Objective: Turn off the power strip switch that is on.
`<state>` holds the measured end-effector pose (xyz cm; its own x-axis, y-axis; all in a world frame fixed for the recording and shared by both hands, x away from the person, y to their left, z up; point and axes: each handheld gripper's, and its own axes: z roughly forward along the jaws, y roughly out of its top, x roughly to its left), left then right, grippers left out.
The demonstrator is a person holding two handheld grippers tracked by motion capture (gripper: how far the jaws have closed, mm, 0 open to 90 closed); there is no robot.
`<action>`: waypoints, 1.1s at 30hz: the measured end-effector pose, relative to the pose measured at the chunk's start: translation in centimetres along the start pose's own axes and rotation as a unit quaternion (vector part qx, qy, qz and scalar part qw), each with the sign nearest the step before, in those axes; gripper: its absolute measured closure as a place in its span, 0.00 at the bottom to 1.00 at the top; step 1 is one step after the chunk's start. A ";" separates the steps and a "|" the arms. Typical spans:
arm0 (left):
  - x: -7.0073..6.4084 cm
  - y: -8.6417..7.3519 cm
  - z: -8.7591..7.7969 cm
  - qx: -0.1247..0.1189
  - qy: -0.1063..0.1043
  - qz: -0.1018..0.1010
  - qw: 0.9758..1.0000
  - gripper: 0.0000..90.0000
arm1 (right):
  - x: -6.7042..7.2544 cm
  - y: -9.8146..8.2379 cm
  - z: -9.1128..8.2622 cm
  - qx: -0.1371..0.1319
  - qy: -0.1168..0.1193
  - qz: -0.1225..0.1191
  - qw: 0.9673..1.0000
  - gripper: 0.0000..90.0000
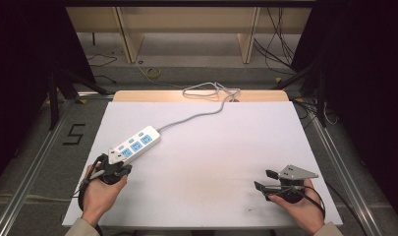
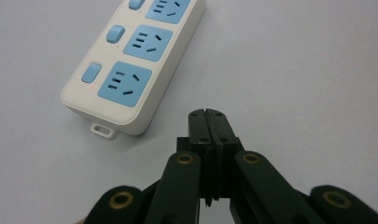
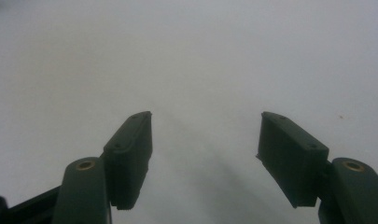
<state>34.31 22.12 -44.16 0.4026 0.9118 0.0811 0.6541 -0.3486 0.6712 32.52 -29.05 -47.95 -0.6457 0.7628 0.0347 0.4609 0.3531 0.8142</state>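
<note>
White power strip [image 1: 135, 143] lying flat on the counter [image 1: 211, 162], over on the left half, angled so the far end points up and to the right. Three blue sockets on top, each with a small blue switch beside it. Tiny red light next to the nearest switch in the left gripper view. Little mounting tab sticking out of the near end too. Grey cord [image 1: 196, 114] running off the far end toward the back edge of the counter and bunching into a loose tangle up there.

Left tool [image 2: 209, 114] clenched tight, jaws pressed flat together, nothing pinched between them. Sitting just beside the near end of the power strip, a bit off to its right in the left gripper view, not touching. From the high view, left hand [image 1: 99, 189] wrapped around the handle at the near-left edge, tip right by the strip's near end.

Right tool [image 3: 205, 135] released, jaws spread wide with only bare counter between them. In the high view parked at the near-right, well apart from the strip, right hand [image 1: 297, 201] underneath, grey three-cornered plate on top, pointing left across the counter.

Small dark speck on the counter surface near the front edge, between the two hands. Floor behind with cables and a taped "5" off to the left.
</note>
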 end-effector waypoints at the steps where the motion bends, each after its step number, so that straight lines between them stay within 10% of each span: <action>1: 0.1 0.1 0.0 0.001 0.001 -0.002 1.000 1.00 | 0.0 0.0 0.0 0.000 0.000 0.000 1.000 0.40; 33: 1.5 1.3 0.5 0.010 0.013 -0.015 1.000 1.00 | 0.0 0.0 -0.1 -0.002 0.001 0.001 1.000 0.40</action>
<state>36.08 22.93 -43.57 0.3663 0.9271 0.0798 0.6791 -0.3250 0.6581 32.51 -29.09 -47.92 -0.6466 0.7619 0.0369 0.4594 0.3504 0.8162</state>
